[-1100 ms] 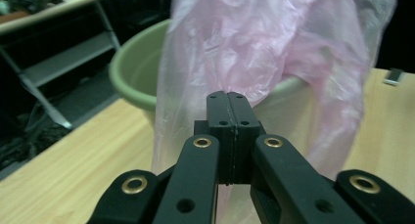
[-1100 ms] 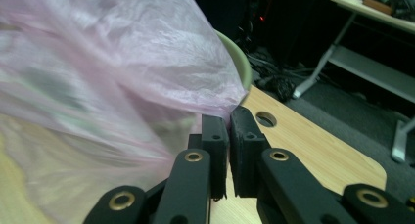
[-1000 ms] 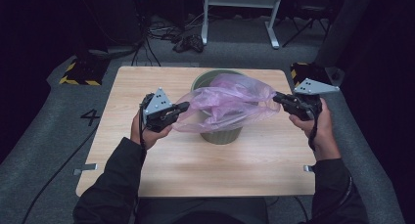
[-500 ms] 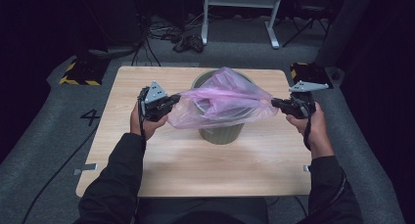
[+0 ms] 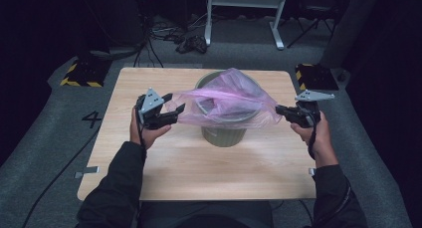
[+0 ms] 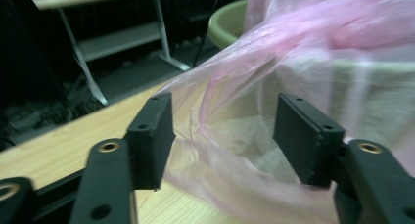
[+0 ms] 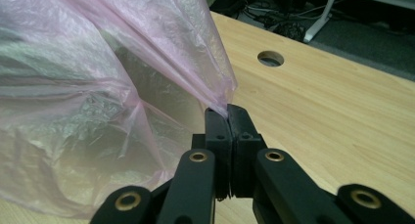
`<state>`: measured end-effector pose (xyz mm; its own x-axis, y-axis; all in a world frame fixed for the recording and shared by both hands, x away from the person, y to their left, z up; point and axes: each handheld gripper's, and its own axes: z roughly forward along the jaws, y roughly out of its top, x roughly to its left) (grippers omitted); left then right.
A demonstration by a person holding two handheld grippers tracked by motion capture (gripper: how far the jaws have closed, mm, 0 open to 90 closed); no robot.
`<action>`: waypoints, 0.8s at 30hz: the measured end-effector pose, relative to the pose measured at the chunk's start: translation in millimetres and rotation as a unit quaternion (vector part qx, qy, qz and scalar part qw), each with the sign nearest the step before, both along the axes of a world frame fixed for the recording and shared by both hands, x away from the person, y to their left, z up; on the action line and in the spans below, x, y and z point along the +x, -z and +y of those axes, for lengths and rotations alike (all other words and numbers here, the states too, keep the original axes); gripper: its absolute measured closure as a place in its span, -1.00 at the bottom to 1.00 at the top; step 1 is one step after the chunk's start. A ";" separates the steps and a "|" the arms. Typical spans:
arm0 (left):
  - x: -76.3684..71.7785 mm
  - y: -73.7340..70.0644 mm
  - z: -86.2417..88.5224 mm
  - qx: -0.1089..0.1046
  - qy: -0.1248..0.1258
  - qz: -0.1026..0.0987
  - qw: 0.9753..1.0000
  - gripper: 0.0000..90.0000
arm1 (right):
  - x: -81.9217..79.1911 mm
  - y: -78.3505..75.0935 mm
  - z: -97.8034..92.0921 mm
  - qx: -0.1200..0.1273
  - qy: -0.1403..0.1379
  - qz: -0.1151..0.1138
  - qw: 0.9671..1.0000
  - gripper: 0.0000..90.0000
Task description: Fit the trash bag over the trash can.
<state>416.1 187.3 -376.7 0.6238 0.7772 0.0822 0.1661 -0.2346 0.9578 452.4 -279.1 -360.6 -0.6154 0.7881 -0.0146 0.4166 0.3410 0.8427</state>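
A thin pink plastic bag (image 5: 229, 101) is stretched across the top of an olive-green bin (image 5: 224, 133) standing mid-table. My left gripper (image 5: 174, 104) is at the bag's left end, open. In the left gripper view the bag (image 6: 318, 53) runs loose between the spread jaws of my left gripper (image 6: 225, 136), with the bin rim (image 6: 225, 23) beyond. At the bag's right end my right gripper (image 5: 279, 110) is shut on the film. The right gripper view shows the bag (image 7: 98, 87) edge pinched at the tips of my right gripper (image 7: 228, 111).
The wooden table (image 5: 199, 173) has bare board in front of the bin and a round cable hole (image 7: 270, 58) near its right side. Behind the table, on the floor, are cables and a white frame (image 5: 244, 9). Yellow-black blocks (image 5: 79, 73) sit at both back corners.
Both hands carried the bag farther back over the bin. The left gripper's jaws, closed on the bag before, now stand apart.
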 end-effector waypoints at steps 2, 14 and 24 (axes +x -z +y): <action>-14.3 -1.1 5.3 0.011 -0.004 -0.014 1.000 -0.29 | -3.3 -2.8 -0.3 0.004 -0.003 -0.007 1.000 0.90; -72.9 -6.7 -18.3 0.034 0.105 -0.031 0.993 -0.57 | -23.4 -13.5 7.0 -0.007 -0.038 -0.037 0.999 0.12; -47.1 2.0 -56.8 0.071 0.097 -0.007 0.993 -0.22 | -49.0 -30.8 9.0 -0.029 -0.067 -0.108 0.992 -0.52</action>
<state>369.0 130.5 -378.7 0.7587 0.6225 0.1920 0.0921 -0.3942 0.9144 403.4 -270.1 -329.8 -0.6916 0.6941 -0.1997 0.1772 0.4311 0.8847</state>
